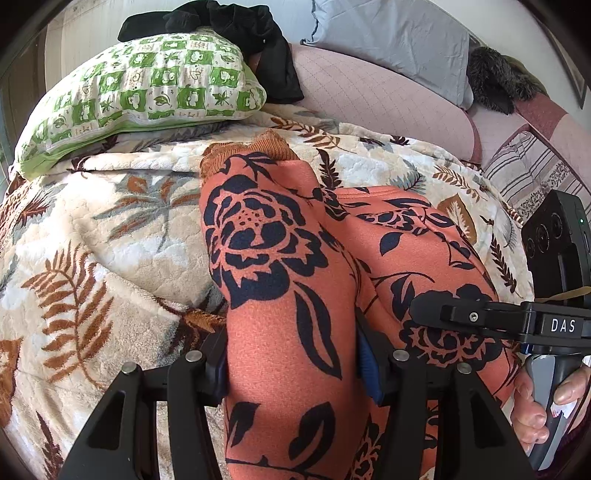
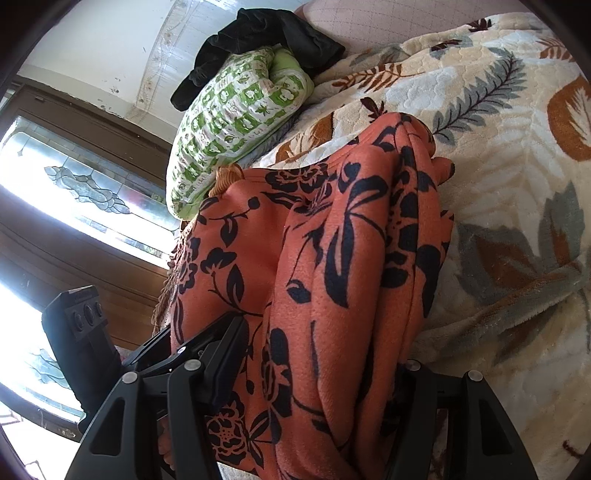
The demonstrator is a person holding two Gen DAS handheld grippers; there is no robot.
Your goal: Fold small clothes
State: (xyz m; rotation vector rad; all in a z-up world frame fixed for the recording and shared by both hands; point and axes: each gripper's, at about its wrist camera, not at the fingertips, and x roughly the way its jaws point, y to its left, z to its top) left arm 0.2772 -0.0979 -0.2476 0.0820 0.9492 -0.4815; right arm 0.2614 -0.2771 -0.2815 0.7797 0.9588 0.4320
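Observation:
An orange garment with a dark flower print and a ribbed orange cuff hangs bunched over a leaf-print blanket. My left gripper is shut on a thick fold of it, blue pads pressing the fabric from both sides. In the right wrist view the same garment drapes in folds and my right gripper is shut on another bunch of it. The right gripper's black fingers show at the right of the left wrist view, with a hand on its handle. The left gripper's body stands to the left.
A green and white patterned pillow lies at the back left with black clothes piled on it. A grey pillow, a pink quilted cover and a dark furry item lie behind. A bright window is at the left.

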